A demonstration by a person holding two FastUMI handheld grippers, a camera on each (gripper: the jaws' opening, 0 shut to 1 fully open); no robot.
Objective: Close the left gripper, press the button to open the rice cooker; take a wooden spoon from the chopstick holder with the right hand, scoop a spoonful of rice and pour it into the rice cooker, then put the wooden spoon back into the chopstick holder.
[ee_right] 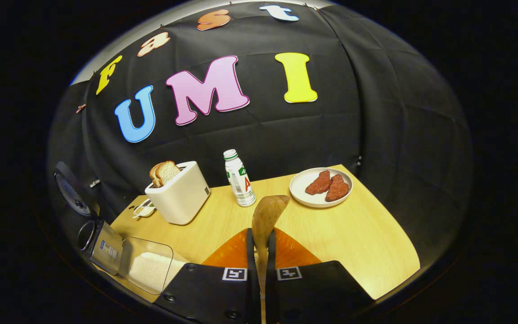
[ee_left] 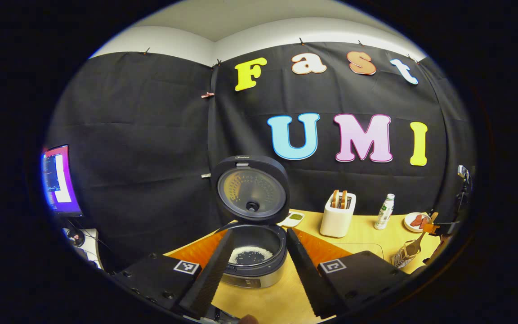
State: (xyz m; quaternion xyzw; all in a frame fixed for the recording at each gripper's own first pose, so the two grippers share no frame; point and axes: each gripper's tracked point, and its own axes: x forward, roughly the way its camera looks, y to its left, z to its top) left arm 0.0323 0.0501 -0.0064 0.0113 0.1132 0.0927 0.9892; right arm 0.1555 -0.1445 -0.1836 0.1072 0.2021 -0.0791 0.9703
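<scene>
A: Right gripper view: the right gripper [ee_right: 259, 252] has its fingers clamped on the wooden spoon [ee_right: 265, 220], bowl empty, ahead of the fingertips.

B: And the rice cooker [ee_left: 252, 252]?

A: Lid up, rice inside, between the left gripper [ee_left: 254, 270]'s spread fingers. Probably return the spoon handle-first to the chopstick holder [ee_left: 404, 258], descending upright.

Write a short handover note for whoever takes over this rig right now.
Left gripper: open, empty, facing the rice cooker.
Right gripper: shut on the wooden spoon, bowl up and empty.
Rice cooker lid is up; rice lies in the pot. Rice container sits at the right gripper view's lower left. Chopstick holder stands at the table's right.
Done: lid opened, rice poured.
Left: return the spoon to the holder.
</scene>
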